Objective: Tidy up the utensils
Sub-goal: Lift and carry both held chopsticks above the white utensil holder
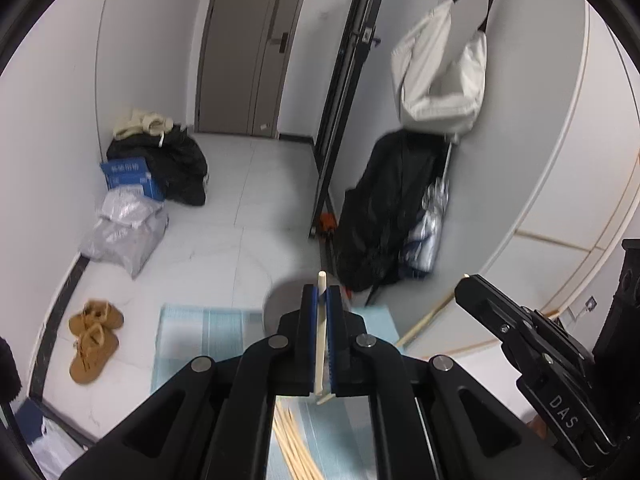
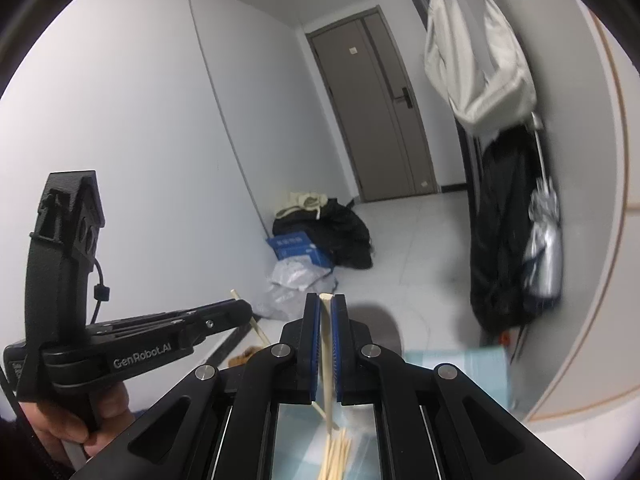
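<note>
Your left gripper (image 1: 321, 294) clamps a pale chopstick (image 1: 320, 344) above the blue mat (image 1: 200, 332). To its right, your right gripper (image 2: 327, 304) pinches a second chopstick (image 2: 328, 356). More chopsticks (image 2: 336, 456) lie bundled on the mat below.
</note>
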### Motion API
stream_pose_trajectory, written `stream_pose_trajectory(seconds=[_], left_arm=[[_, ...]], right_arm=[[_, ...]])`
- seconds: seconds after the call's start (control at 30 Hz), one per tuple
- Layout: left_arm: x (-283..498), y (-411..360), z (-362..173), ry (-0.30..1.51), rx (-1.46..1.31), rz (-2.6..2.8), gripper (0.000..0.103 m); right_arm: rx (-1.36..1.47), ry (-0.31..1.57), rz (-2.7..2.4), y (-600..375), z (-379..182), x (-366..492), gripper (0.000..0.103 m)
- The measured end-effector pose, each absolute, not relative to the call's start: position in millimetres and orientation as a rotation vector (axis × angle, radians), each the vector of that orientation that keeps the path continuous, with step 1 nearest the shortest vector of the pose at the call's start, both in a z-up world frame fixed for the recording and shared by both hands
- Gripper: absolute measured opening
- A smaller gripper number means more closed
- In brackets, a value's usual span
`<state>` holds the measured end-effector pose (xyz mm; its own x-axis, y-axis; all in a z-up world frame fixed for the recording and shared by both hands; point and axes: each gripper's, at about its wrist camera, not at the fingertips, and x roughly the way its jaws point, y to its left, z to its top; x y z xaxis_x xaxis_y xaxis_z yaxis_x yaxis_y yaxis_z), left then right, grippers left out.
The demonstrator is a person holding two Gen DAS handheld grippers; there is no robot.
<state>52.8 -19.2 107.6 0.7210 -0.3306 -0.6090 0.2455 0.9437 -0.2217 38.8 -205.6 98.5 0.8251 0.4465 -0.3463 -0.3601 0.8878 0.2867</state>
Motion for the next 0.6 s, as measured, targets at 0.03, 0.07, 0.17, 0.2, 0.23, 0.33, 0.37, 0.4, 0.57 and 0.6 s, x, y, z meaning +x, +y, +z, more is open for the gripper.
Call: stream_pose_trajectory(seconds=[0.03, 0.07, 0.17, 0.2, 0.23, 0.33, 0.37, 0.4, 0.57, 0.6], left_arm=[[60.8, -20.6, 114.6, 0.686, -0.124, -0.318, 0.0], [65.6, -20.3, 117.1, 0.682, -0.128, -0.321, 0.0], [84.9, -20.8, 124.4, 0.65, -0.133, -0.313, 0.0], [91.4, -20.8, 124.9, 0.648, -0.129, -0.31, 0.0], [98.0, -20.4, 124.8, 0.652, -0.127, -0.308, 0.0], [116.1, -17.8, 118.9, 0.664, -0.13, -0.308, 0.0], [120.2, -17.3, 117.9, 0.667, -0.127, -0.307, 0.0], [124.3, -16.5, 115.1, 0.673, -0.124, -0.307, 0.0], [142.0, -15.7, 96.4, 0.715, -0.106, -0.308, 0.0], [144.1, -15.2, 90.6, 0.729, -0.105, -0.314, 0.0]], right_arm=[[0.205, 0.412, 0.429, -205.9, 106.2, 46.9, 0.005], [0.198, 0.406, 0.424, -206.3, 112.5, 54.9, 0.005], [0.191, 0.398, 0.418, -208.0, 124.6, 77.1, 0.005], [0.191, 0.399, 0.416, -208.0, 127.4, 86.2, 0.005], [0.185, 0.402, 0.414, -207.1, 129.2, 96.3, 0.005], [0.158, 0.405, 0.41, -203.0, 129.2, 118.8, 0.005], [0.147, 0.406, 0.408, -201.4, 127.8, 125.8, 0.005], [0.134, 0.405, 0.408, -199.5, 125.4, 133.0, 0.005], [0.089, 0.464, 0.423, -188.8, 103.7, 163.6, 0.005], [0.083, 0.471, 0.427, -187.4, 100.5, 166.5, 0.005]])
